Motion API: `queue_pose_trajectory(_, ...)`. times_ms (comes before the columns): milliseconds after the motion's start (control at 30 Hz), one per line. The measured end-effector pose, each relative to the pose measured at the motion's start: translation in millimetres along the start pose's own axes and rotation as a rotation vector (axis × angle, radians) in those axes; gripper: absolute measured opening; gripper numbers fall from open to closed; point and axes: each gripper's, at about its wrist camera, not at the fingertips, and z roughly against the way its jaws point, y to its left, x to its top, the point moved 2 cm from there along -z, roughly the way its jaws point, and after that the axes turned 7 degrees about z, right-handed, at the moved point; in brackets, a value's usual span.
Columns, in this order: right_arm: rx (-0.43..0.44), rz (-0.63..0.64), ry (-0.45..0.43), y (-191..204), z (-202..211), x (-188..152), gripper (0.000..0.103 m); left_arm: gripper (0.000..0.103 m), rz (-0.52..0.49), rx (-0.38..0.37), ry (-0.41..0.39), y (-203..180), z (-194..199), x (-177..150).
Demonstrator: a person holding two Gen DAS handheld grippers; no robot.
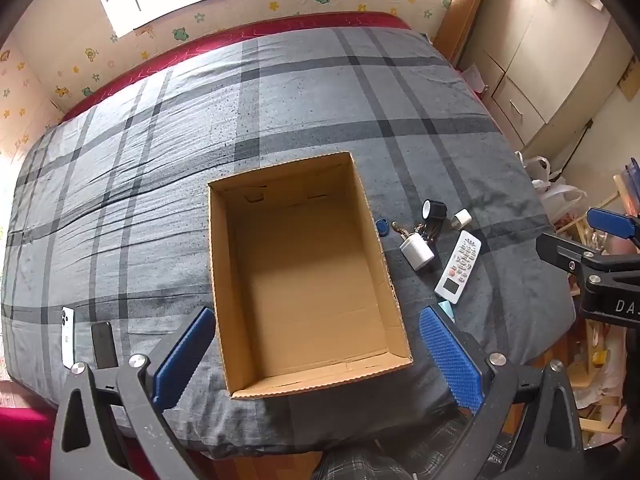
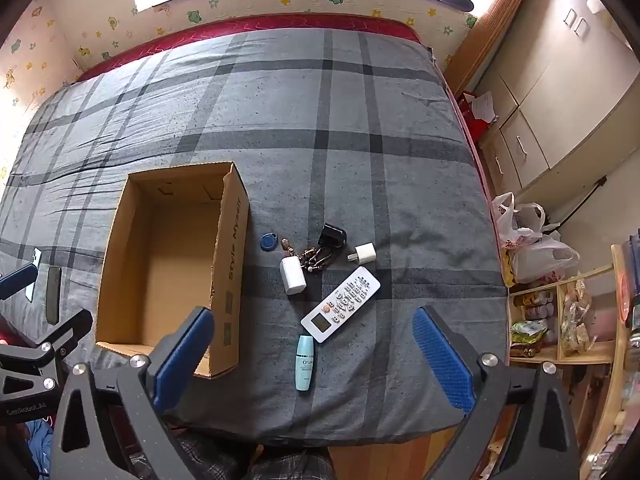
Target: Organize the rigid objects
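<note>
An empty open cardboard box (image 1: 380,240) (image 2: 230,248) lies on the grey plaid bed. To its right lie a white remote (image 2: 341,304) (image 1: 459,266), a light blue tube (image 2: 304,362), a white charger (image 2: 292,275) (image 1: 417,251), a small white plug (image 2: 362,252) (image 1: 461,219), a black adapter (image 2: 332,235) (image 1: 435,211), a blue key fob (image 2: 268,241) (image 1: 381,225) and keys (image 2: 314,258). My left gripper (image 1: 316,354) is open and empty above the box's near end. My right gripper (image 2: 314,354) is open and empty above the tube.
Two phones, one white (image 1: 68,336) and one black (image 1: 104,344), lie on the bed left of the box. A cabinet (image 2: 560,112), plastic bags (image 2: 536,240) and a wooden shelf (image 2: 560,320) stand off the bed's right edge.
</note>
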Motion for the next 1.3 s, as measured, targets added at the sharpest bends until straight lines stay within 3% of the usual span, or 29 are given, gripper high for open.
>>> queue_pose_trajectory(1300,-0.007,0.004,-0.025,-3.0,7.8,2.0,0.101,0.103,0.006,0.000,0.002,6.3,4.2,0.7)
